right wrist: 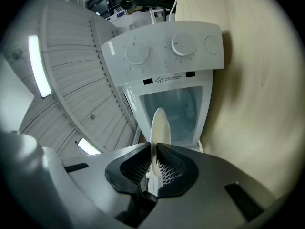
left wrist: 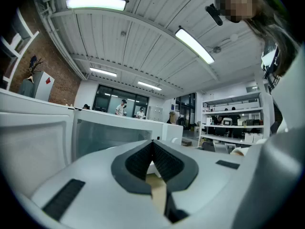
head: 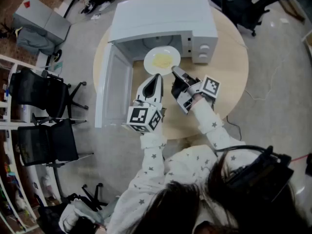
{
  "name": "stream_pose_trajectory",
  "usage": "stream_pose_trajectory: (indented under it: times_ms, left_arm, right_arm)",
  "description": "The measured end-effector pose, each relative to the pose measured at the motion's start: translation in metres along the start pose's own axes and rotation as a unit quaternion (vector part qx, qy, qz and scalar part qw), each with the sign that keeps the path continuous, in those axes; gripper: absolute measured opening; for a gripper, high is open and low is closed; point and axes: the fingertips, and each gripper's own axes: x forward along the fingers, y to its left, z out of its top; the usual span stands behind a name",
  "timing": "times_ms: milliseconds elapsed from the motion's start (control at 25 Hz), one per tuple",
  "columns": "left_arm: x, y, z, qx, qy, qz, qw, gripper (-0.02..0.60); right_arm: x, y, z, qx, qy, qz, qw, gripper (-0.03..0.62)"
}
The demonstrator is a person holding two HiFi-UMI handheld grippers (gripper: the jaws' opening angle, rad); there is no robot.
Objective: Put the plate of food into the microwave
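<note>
one plate (head: 148,62) flat, food (head: 163,60) up, at microwave (head: 161,13) mouth

I see the white microwave (head: 165,13) far on the round wooden surface (head: 229,77), door (head: 109,89) open leftward, white plate of food (head: 150,62) at its mouth.

A white round plate (head: 149,62) bearing yellow food (head: 163,59) is held at the mouth of the white microwave (head: 165,13), whose door (head: 113,89) is swung open leftward
</note>
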Motion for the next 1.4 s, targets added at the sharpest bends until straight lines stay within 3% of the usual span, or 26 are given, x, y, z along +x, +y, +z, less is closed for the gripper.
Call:
stream_pose_trajectory:
  times_ms: [320,480,680,920,1160,1400]
  left_arm:
    - [0.040,0.042,-0.010,-0.014,0.009,0.015,0.9997,-0.005]
    - [0.051,0.059,-0.017,-0.014,0.013,-0.003,0.9998,-0.005]
    - [0.065,0.080,-0.051,-0.007,0.043,-0.038,0.9983,-0.005]
    - [0.075,0.081,-0.051,-0.015,0.046,-0.070,0.9964,-0.005]
    - [0.084,0.105,-0.061,-0.022,0.054,-0.079,0.9951,-0.005]
    - [0.093,0.103,-0.068,-0.023,0.064,-0.097,0.9929,-0.005]
  right_arm:
    - [0.047,-0.022,0.025,0.016,-0.002,-0.001,1.000,0.020]
    - [0.059,-0.034,0.027,0.001,-0.004,-0.011,1.000,0.020]
    - [0.075,-0.067,0.032,-0.009,-0.021,-0.030,0.999,0.020]
    - [0.081,-0.059,0.051,-0.016,-0.060,-0.030,0.998,0.020]
    - [0.104,-0.070,0.055,-0.027,-0.084,-0.038,0.995,0.021]
    - [0.103,-0.067,0.058,-0.053,-0.099,-0.048,0.993,0.021]
